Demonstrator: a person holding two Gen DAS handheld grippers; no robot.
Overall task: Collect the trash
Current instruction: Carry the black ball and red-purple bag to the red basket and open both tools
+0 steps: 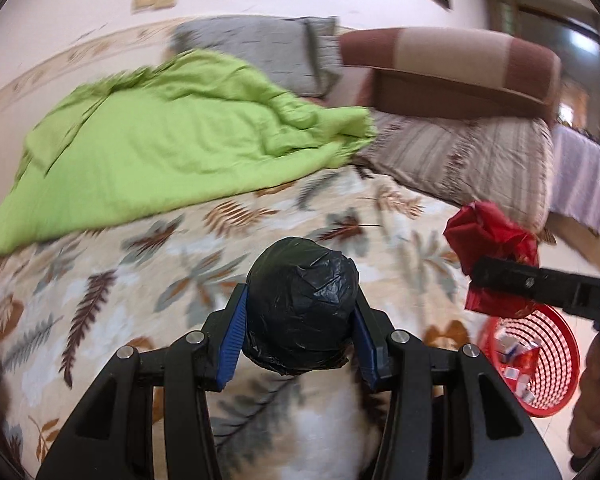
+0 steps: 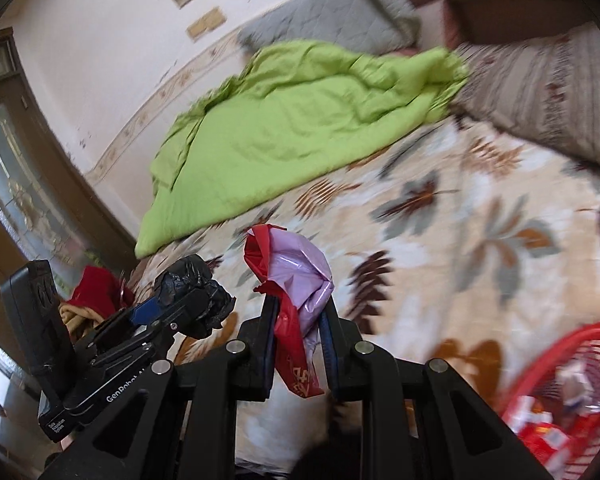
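My left gripper [image 1: 300, 312] is shut on a crumpled black plastic bag [image 1: 302, 304], a rounded ball held between its blue pads above the leaf-patterned bedspread [image 1: 140, 272]. In the right wrist view the same black bag [image 2: 192, 292] shows at the lower left, in the other gripper. My right gripper [image 2: 298, 320] is shut on a bunch of red and lilac plastic wrappers [image 2: 296, 276]; in the left wrist view these wrappers [image 1: 488, 236] show as a red bundle at the right. A red mesh basket [image 1: 540, 360] [image 2: 556, 392] with paper scraps inside stands on the floor beside the bed.
A rumpled green blanket [image 1: 172, 140] [image 2: 292, 120] lies across the far side of the bed. Grey [image 1: 268, 48] and striped brown pillows [image 1: 460, 156] lie at the head, with a brown bolster [image 1: 452, 64] behind. Red cloth [image 2: 96, 288] sits off the bed's left edge.
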